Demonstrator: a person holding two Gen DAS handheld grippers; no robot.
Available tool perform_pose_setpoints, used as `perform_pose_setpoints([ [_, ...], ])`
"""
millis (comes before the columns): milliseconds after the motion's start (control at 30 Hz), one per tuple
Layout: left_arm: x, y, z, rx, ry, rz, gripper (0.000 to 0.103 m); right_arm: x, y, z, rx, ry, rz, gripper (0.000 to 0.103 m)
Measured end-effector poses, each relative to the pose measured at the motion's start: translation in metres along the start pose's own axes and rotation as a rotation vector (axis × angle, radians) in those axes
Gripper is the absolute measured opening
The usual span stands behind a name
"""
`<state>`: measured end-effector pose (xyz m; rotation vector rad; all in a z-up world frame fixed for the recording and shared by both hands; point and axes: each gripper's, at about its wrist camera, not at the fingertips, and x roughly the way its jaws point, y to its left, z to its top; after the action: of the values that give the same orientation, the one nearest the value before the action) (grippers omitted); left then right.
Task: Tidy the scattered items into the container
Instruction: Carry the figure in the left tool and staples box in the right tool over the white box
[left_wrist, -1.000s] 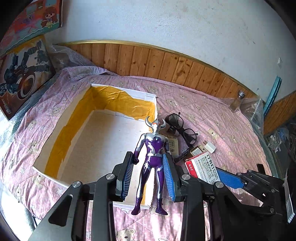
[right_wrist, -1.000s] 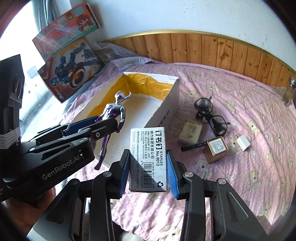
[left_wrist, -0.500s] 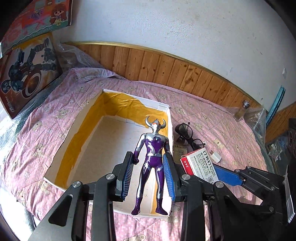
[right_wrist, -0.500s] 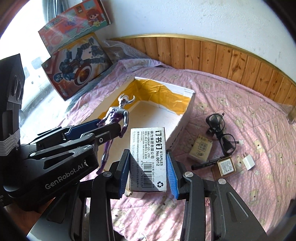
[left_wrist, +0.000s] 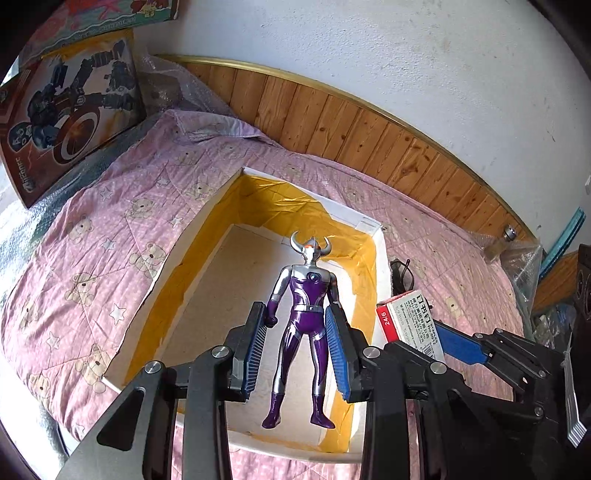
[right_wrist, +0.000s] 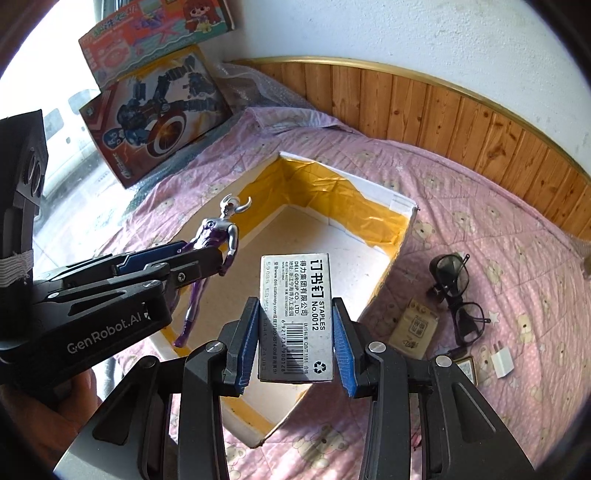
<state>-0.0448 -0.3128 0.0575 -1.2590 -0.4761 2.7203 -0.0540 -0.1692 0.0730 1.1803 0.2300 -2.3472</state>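
Pink quilt, white box (left_wrist: 380, 266) at centre; left gripper (left_wrist: 300, 349) clamps the figure (left_wrist: 304, 317) above it, right gripper (right_wrist: 295, 345) grips the staples (right_wrist: 297, 314) over it; next, lower and release both

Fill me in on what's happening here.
A person is tidying a bed with a handheld gripper in each hand. The left gripper is shut on a purple and silver toy figure, held over the open yellow-lined box. The right gripper is shut on a box of staples, also above the box. Nothing lies in the box yet. Glasses, a white charger plug and small packets wait on the pink quilt.
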Motion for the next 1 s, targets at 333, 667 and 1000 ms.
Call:
perform_pose_setpoints([
  [333, 0.038, 0.026, 0.024, -0.087, 0.093, 0.0, 0.034, 0.036, -0.011, 0.029, -0.045, 0.044, 0.002, 0.04],
  [667, 0.086, 0.029, 0.05, -0.118, 0.206, -0.005, 0.034, 0.082, -0.035, 0.053, -0.036, 0.12, 0.044, 0.04],
  [1000, 0.142, 0.029, 0.064, -0.124, 0.327, 0.031, 0.034, 0.12, -0.045, 0.07, -0.139, 0.219, 0.037, 0.04],
])
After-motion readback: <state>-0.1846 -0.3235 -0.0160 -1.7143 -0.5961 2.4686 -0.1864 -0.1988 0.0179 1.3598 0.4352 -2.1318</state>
